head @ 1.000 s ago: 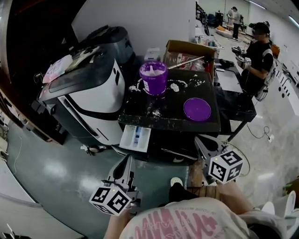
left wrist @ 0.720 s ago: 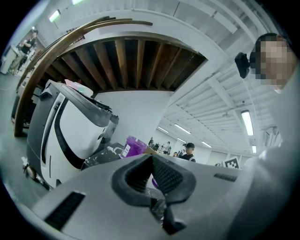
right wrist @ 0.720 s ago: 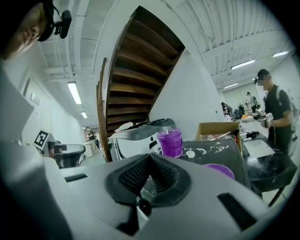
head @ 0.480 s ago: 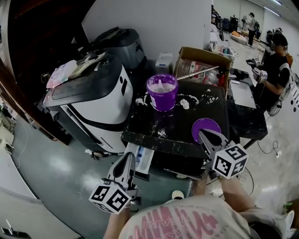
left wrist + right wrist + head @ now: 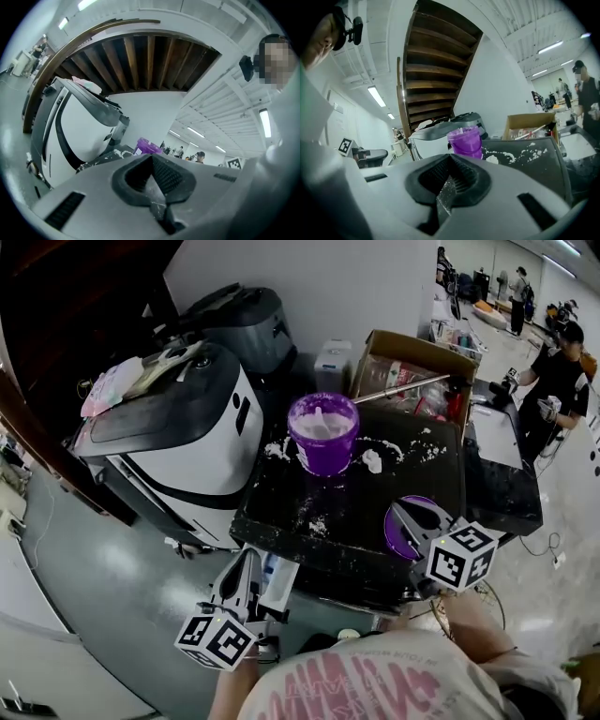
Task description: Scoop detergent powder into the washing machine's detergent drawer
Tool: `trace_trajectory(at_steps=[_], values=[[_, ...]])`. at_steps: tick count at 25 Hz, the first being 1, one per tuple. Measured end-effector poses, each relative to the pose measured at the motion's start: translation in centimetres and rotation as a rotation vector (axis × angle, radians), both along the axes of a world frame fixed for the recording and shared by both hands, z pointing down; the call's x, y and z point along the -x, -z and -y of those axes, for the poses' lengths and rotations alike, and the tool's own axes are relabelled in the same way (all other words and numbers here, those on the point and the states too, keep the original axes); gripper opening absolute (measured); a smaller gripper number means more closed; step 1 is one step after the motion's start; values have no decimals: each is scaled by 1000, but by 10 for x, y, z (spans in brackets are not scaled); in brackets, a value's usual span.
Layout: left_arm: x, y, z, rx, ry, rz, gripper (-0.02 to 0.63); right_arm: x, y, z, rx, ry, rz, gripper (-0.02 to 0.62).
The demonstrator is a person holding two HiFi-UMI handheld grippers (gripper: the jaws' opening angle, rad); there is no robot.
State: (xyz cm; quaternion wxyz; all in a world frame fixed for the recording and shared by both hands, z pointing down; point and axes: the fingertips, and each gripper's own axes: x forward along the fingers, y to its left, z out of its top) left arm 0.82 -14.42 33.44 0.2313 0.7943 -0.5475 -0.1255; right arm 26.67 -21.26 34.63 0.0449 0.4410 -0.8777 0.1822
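Holding left gripper [image 5: 247, 559] and right gripper [image 5: 403, 512] pressed together, nothing pinched.
Open purple detergent tub [image 5: 323, 435] on black table [image 5: 347, 502], ahead of both grippers, well beyond the right one's tips; purple lid [image 5: 391, 529] directly under right gripper; white detergent drawer [image 5: 279, 579] pulled out just right of left gripper; washing machine [image 5: 178, 442] ahead-left of it; spilled powder [image 5: 373, 461] around tub.

My left gripper [image 5: 247, 559] and right gripper [image 5: 401, 512] are pale grey moulded shells with dark ribbed pads flecked white; the left cube [image 5: 216, 641] and right cube [image 5: 461, 557] bear black-and-white square markers; my shirt [image 5: 384, 688] is pale, short-sleeved, with large pink lettering.
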Motion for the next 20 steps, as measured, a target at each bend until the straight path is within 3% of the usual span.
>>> trace_trajectory(at_steps=[6,9,20], values=[[12,-5,19,14,5,39,3,6,0,29,13,26,13,2],[25,-9,31,24,7,55,3,16,5,48,19,41,1,41],[76,1,83,25,3,43,3,58,45,128,-24,89,-180,73]])
